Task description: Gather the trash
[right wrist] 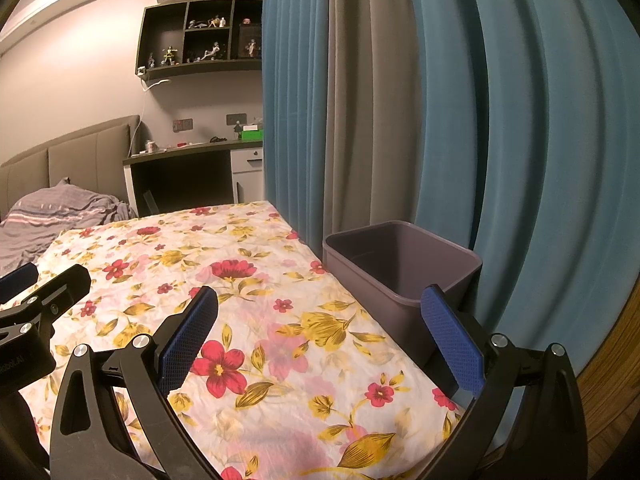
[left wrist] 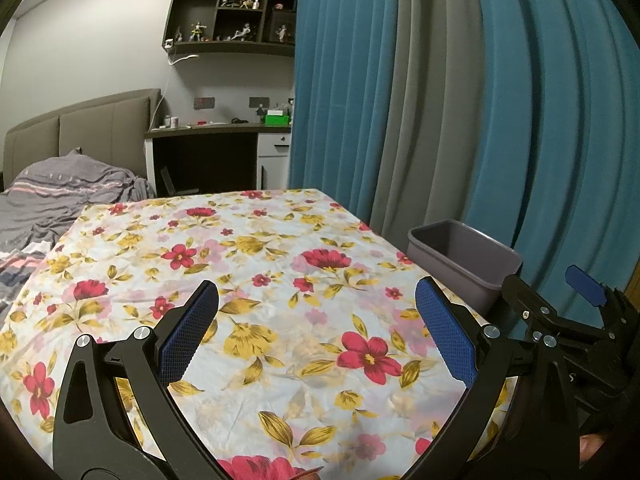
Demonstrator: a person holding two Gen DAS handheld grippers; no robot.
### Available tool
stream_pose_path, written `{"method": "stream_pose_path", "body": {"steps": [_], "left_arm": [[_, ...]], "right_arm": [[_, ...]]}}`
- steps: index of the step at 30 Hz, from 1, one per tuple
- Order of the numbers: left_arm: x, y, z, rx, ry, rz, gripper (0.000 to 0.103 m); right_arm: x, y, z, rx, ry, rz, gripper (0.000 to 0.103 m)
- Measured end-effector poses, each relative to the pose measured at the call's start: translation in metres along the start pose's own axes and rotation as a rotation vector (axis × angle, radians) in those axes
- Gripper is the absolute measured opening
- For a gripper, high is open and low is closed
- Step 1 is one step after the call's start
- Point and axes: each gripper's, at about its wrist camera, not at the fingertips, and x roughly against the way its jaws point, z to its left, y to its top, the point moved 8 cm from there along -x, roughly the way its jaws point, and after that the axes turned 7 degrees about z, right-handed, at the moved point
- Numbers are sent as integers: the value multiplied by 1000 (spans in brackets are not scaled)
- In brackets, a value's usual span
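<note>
A grey-purple plastic bin (right wrist: 400,268) stands beside the right edge of the table, against the curtain; it also shows in the left wrist view (left wrist: 464,256). Its inside looks empty. My left gripper (left wrist: 316,328) is open and empty above the floral tablecloth (left wrist: 240,264). My right gripper (right wrist: 320,336) is open and empty, over the table's right edge (right wrist: 280,320) next to the bin. No trash item shows on the cloth. The right gripper also shows at the right of the left wrist view (left wrist: 560,312).
Blue and grey curtains (right wrist: 440,120) hang behind the bin. A bed with grey bedding (left wrist: 60,196) lies at the left. A desk (left wrist: 216,148) and wall shelves with figurines (left wrist: 232,16) stand at the back.
</note>
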Motion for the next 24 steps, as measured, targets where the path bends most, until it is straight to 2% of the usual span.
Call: {"method": "stream_pose_path", "body": {"steps": [24], "left_arm": [[1,0,0,1,-1,4,97]], "right_arm": [[0,0,-2,-2,0,1,97]]}}
